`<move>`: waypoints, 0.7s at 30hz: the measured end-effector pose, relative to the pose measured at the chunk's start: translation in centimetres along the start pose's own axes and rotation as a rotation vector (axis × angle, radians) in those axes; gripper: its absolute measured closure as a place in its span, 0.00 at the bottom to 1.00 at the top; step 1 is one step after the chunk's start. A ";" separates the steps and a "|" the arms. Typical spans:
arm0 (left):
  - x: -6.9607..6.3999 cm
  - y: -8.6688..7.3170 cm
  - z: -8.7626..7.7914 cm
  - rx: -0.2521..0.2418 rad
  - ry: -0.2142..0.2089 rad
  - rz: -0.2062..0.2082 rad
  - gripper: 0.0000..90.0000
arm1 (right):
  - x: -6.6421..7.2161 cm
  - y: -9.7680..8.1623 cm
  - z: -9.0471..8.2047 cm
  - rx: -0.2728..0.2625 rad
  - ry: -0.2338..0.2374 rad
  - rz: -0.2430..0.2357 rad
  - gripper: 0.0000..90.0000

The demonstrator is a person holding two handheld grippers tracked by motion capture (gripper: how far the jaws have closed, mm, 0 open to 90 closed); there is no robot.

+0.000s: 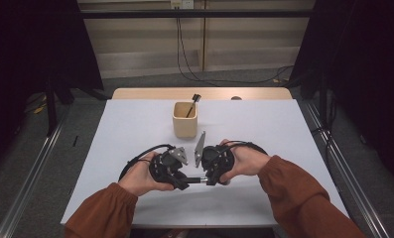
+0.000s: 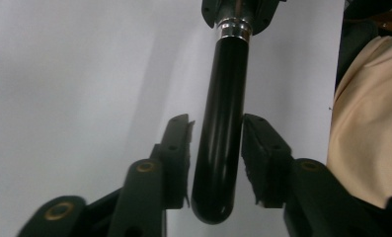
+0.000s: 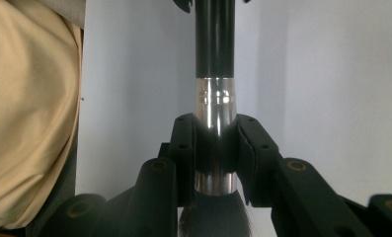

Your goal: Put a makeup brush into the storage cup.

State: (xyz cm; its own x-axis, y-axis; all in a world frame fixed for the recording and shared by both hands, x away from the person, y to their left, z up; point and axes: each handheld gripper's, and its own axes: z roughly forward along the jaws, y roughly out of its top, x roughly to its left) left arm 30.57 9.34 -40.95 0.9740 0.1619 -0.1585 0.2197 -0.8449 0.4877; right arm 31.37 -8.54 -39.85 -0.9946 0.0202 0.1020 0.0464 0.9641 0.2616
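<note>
a hand-over of a makeup brush (image 1: pixel 198 180) is in progress, low in the middle of the high view, just above the white surface (image 1: pixel 264 129). the right claw (image 1: pixel 208 180) clamps the brush's shiny metal collar (image 3: pixel 215 123), bristles toward its own camera at the bottom of the right gripper view. the black handle (image 2: pixel 223 148) runs out toward the left claw (image 1: pixel 187 182), whose pads (image 2: pixel 256 148) stand narrow on either side of the handle's rounded end; in the left gripper view they look just beside it, the left pad close to touching, but no firm squeeze shows yet.

so the step in hand seems to be taking the brush over by its handle. the next move likely calls for the left claw to finish pinching, then the right to let go without tugging. a beige cup (image 1: pixel 185 120) already holding another brush (image 1: pixel 192 104) stands above centre in the high view, a probable place to drop this one.
</note>
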 end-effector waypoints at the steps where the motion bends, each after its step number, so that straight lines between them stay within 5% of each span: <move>1: 0.0 0.0 0.0 -0.005 0.010 -0.010 0.76 | 0.0 0.0 0.0 -0.001 0.003 -0.001 0.79; 16: -0.2 0.2 0.8 -0.003 0.002 0.020 0.82 | -0.1 -0.7 -0.1 -0.015 -0.048 -0.046 0.78; 21: -0.1 0.1 0.9 0.005 -0.024 0.037 0.83 | -0.1 -0.8 0.1 -0.020 -0.032 -0.060 0.78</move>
State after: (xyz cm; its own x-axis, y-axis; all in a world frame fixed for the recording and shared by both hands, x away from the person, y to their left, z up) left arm 30.49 8.76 -41.63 0.9799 0.1182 -0.1607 0.1831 -0.8526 0.4895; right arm 31.38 -9.31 -40.19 -0.9981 -0.0287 0.0550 -0.0118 0.9582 0.2857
